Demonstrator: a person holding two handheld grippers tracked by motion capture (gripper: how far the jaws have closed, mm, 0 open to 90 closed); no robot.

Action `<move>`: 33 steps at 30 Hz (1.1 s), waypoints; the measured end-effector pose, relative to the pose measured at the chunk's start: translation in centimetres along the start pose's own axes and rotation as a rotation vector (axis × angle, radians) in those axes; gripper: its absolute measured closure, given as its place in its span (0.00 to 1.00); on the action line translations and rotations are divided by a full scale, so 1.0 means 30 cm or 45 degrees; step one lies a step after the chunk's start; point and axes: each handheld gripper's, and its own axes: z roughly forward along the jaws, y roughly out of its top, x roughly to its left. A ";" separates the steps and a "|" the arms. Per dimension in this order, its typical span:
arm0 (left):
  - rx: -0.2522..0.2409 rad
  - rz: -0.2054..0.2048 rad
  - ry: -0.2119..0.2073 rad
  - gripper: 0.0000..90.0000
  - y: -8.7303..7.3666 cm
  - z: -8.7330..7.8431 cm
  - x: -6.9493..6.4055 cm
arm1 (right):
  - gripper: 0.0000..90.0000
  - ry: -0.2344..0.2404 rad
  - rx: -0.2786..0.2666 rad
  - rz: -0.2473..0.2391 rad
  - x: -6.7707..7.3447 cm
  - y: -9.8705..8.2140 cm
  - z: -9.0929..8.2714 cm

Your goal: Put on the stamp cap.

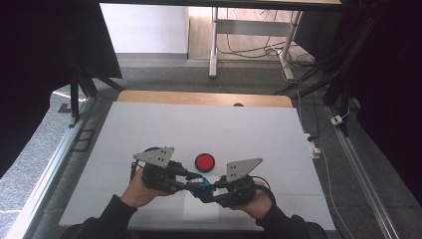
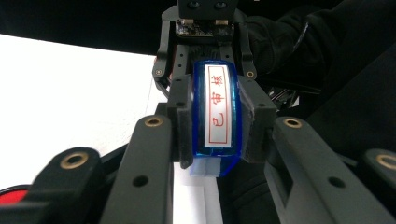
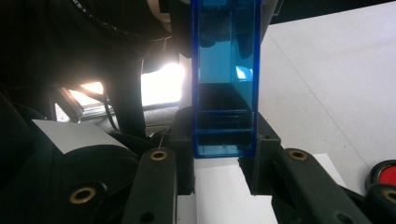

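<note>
A clear blue stamp [image 1: 202, 185] with a white label printed in red characters hangs just above the table near its front edge. Both grippers grip it from opposite ends. My left gripper [image 1: 193, 180] comes in from the left, shut on the blue stamp [image 2: 217, 116]; its pads [image 2: 180, 122] press the stamp's sides. My right gripper [image 1: 210, 190] comes in from the right, shut on the other end of the blue stamp [image 3: 225, 93]. In the left gripper view the right gripper [image 2: 205, 70] faces me behind the stamp.
A round red ink pad [image 1: 204, 162] lies on the white table top [image 1: 149, 129] just behind the grippers; the ink pad [image 3: 386, 175] sits at the right edge of the right gripper view. A white paper sheet [image 1: 199, 208] lies under the stamp. Dark stands flank the table.
</note>
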 end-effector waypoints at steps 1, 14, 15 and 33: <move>0.004 -0.002 0.004 0.78 0.000 0.000 0.001 | 0.76 -0.004 -0.001 0.003 0.000 0.000 0.001; 0.023 0.001 0.066 0.78 0.015 -0.013 -0.005 | 0.64 -0.080 -0.018 0.027 -0.007 -0.005 -0.007; 0.025 0.003 0.071 0.78 0.017 -0.015 -0.007 | 0.63 -0.085 -0.017 0.031 -0.006 -0.005 -0.007; 0.059 -0.021 0.160 0.78 0.029 -0.035 -0.012 | 0.47 -0.265 0.055 0.074 0.001 -0.015 -0.020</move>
